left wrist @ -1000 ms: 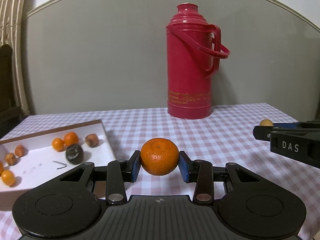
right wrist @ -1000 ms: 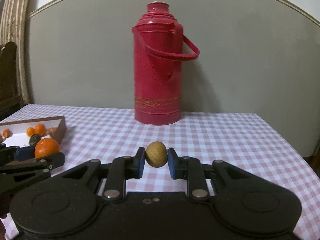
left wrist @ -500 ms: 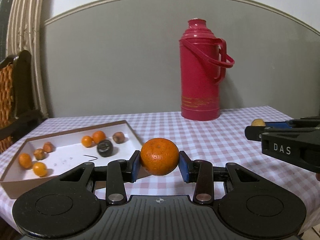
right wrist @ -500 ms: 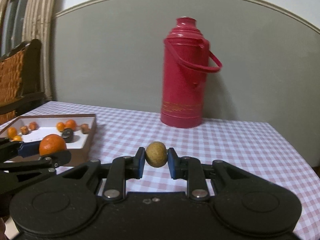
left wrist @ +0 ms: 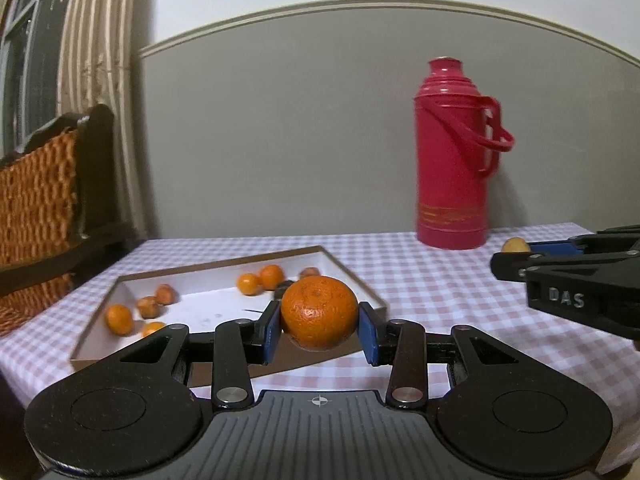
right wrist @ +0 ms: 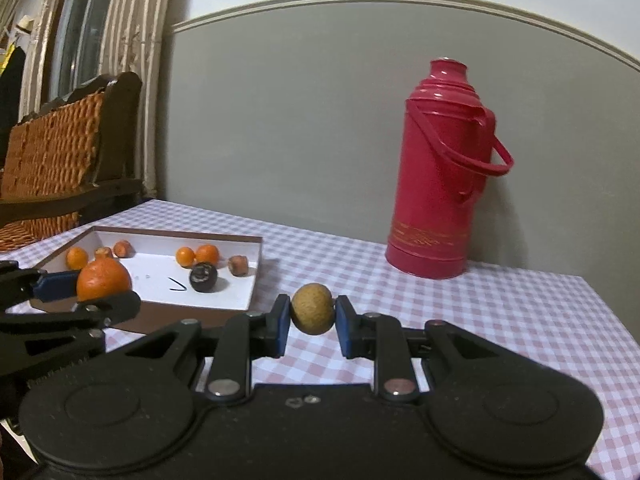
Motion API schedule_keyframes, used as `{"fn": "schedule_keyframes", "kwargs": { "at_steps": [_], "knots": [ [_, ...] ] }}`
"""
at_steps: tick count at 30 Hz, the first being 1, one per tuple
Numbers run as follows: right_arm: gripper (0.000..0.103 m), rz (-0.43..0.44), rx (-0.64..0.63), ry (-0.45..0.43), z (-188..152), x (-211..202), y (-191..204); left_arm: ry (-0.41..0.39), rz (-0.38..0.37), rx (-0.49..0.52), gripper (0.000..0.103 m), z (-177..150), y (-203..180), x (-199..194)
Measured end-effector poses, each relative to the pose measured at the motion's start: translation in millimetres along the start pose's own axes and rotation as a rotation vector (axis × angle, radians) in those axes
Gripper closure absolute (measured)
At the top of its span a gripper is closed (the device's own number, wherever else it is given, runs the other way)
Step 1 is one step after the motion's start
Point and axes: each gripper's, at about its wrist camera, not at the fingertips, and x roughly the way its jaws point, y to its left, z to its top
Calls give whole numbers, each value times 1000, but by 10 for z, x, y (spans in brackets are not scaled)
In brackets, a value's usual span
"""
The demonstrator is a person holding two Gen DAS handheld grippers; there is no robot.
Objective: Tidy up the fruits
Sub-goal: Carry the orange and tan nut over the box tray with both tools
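My left gripper is shut on an orange tangerine, held in the air near the front right corner of a shallow brown box with a white floor. My right gripper is shut on a small tan round fruit, held above the checked tablecloth to the right of the box. The box holds several small orange fruits, brownish ones and a dark one. The tangerine also shows at the left of the right wrist view.
A tall red thermos stands at the back of the table by the grey wall. A wicker chair stands off the table's left side. The table's right edge is near.
Both grippers have pulled back and swung left with their fruits still held. The box has come more into view and the thermos has shifted right and looks smaller.
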Motion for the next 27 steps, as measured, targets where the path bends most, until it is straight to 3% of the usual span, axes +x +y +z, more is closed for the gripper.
{"fn": "schedule_keyframes", "kwargs": {
  "at_steps": [16, 27],
  "knots": [
    [88, 157, -71, -21, 81, 95, 608, 8, 121, -56, 63, -84, 697, -28],
    [88, 206, -96, -28, 132, 179, 930, 6, 169, -81, 63, -91, 1012, -20]
  ]
}}
